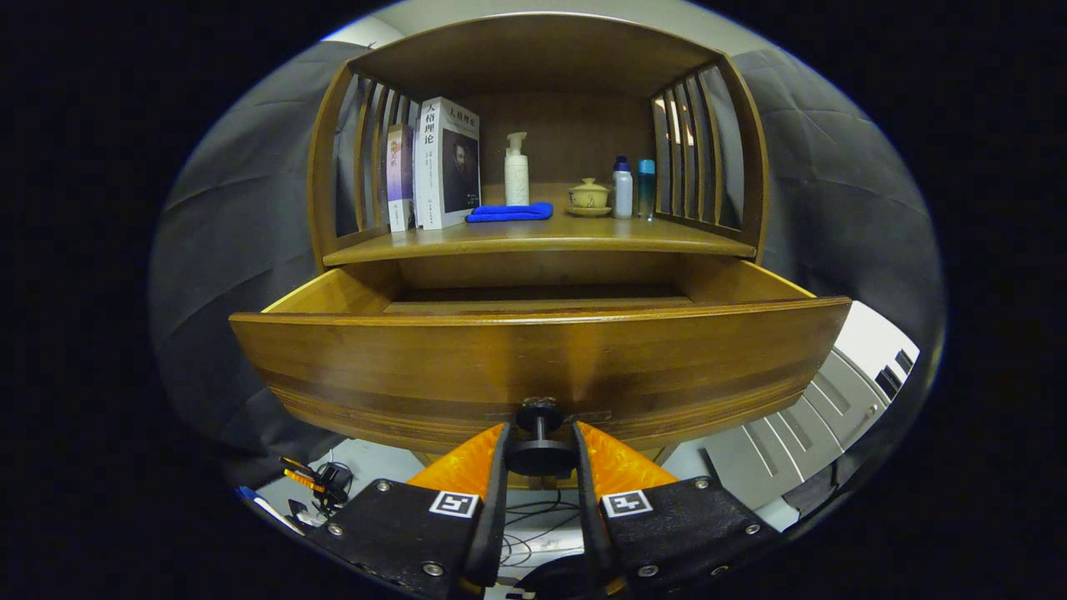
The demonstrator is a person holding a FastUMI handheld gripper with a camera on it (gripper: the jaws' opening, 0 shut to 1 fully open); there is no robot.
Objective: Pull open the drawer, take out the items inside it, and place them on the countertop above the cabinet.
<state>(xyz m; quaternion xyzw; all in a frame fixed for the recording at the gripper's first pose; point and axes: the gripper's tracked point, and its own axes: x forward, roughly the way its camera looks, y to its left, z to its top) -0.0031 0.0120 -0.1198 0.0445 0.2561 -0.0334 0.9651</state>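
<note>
Wooden drawer (pixel 533 367) pulled well out beneath the countertop (pixel 533 242), its dark knob (pixel 540 437) between the fingers.

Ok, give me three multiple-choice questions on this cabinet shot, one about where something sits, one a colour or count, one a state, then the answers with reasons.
1. Where does the cloth lie?
A. in the drawer
B. on the countertop, in front of the pump bottle
C. on the floor

2. How many books stand on the countertop?
A. two
B. four
C. none

3. What state is the drawer in?
A. pushed shut
B. pulled open
C. taken out of the cabinet

Answers:
1 B: the blue cloth lies on the countertop just ahead of the pump bottle.
2 A: two books stand side by side left of the cloth.
3 B: the drawer juts out under the countertop, and the gripper has its fingers either side of the knob.
</note>
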